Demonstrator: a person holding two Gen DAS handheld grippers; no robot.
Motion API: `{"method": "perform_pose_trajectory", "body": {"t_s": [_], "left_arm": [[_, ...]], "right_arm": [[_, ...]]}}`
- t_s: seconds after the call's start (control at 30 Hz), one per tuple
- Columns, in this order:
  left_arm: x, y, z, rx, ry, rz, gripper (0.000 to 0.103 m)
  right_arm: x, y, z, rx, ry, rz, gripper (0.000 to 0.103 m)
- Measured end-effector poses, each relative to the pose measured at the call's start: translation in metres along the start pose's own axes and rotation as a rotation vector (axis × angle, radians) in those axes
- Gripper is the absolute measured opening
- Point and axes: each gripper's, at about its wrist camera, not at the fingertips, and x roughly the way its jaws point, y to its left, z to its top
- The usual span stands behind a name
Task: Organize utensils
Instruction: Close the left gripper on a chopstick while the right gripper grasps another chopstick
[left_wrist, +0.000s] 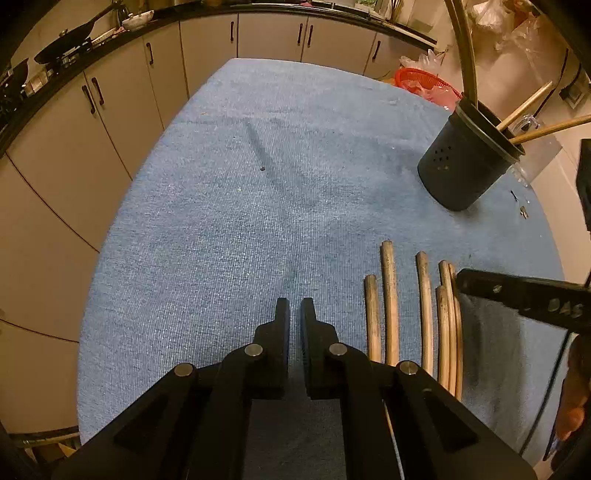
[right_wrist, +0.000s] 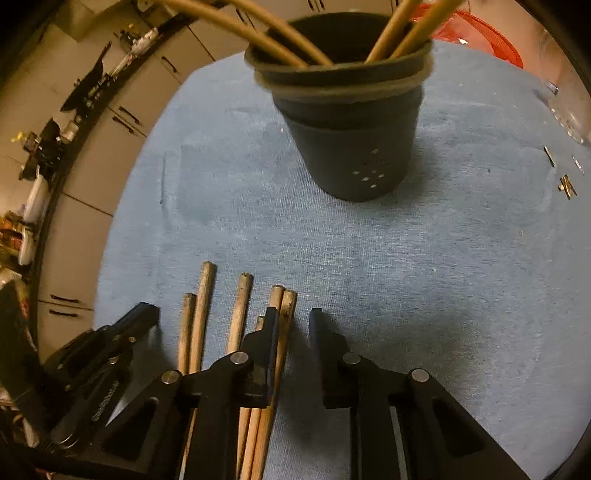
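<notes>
Blue towelling covers the worktop, with cream cabinets beyond. Wooden utensil handles lie side by side on the cloth, and a dark holder stands farther off with several more inside. Left gripper hovers over bare cloth left of the handles, fingers clenched on nothing. Right gripper has one finger over the rightmost handle, its fingers slightly apart, grasping nothing.
</notes>
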Motion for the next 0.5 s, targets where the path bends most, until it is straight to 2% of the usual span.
{"method": "perform_pose_trajectory", "body": {"t_s": [0.17, 0.23, 0.3, 0.5], "left_arm": [[-0.006, -0.001, 0.006, -0.046, -0.039, -0.047, 0.007], [-0.007, -0.003, 0.01, -0.058, -0.03, -0.067, 0.007], [-0.004, -0.006, 0.014, -0.057, -0.016, -0.072, 0.007], [-0.004, -0.017, 0.016, -0.039, 0.003, -0.102, 0.007]], "right_arm": [[0.006, 0.011, 0.002, -0.039, -0.003, -0.049, 0.013], [0.008, 0.02, 0.002, -0.091, -0.008, -0.104, 0.01], [0.009, 0.022, -0.001, -0.113, -0.007, -0.121, 0.009], [0.002, -0.001, -0.008, -0.072, -0.01, -0.128, 0.008]]}}
